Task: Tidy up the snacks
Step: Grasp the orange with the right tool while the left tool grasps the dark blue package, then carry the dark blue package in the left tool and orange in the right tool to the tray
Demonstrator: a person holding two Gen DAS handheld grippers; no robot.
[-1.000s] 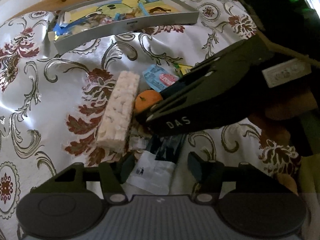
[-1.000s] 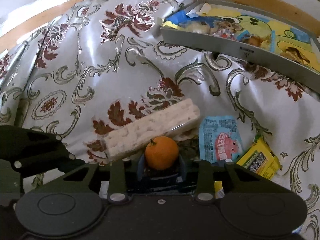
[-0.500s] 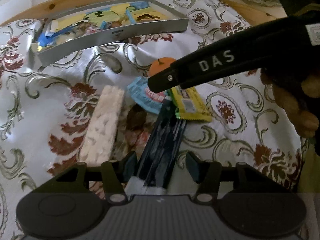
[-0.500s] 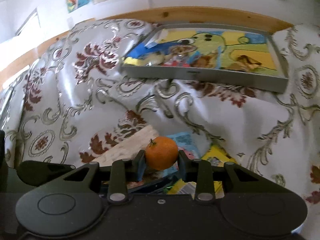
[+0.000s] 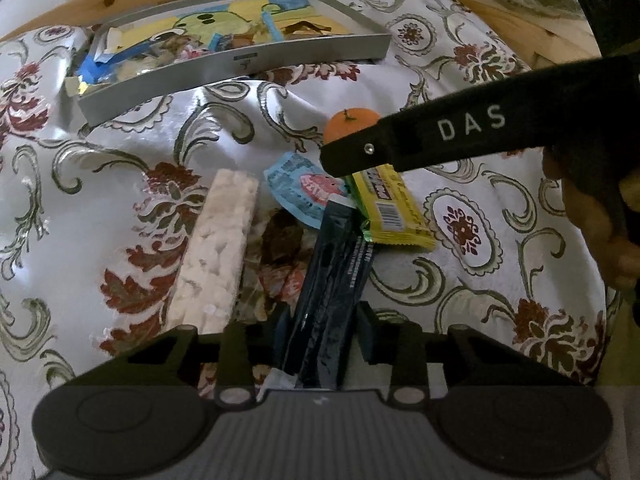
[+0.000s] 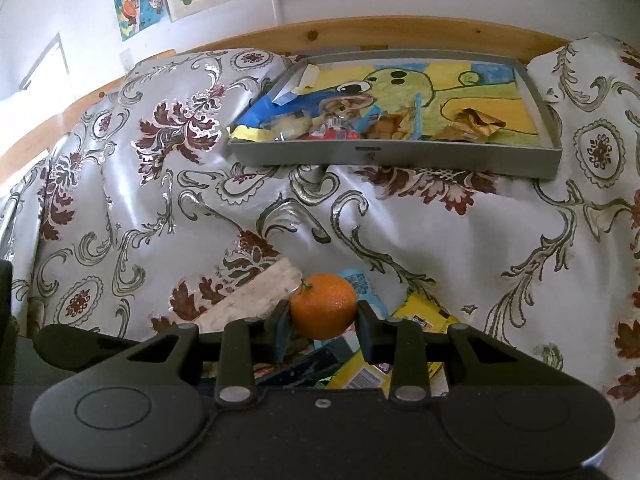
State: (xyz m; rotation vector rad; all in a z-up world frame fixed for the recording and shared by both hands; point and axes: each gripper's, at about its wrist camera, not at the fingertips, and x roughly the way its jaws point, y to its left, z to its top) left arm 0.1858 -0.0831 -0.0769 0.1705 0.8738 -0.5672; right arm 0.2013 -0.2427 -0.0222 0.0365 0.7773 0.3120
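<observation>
The right hand-held gripper [image 6: 323, 314] is clamped on an orange [image 6: 323, 305], low centre of its view, stem up-left. The left hand-held gripper [image 5: 322, 334] stands narrow around a dark packet [image 5: 330, 300], contact unclear; its long axis runs away up-frame, toward the tray [image 5: 240, 66] at upper left.

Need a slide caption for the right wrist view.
Right gripper holds a small orange above loose snack packets, facing the grey tray.
</observation>
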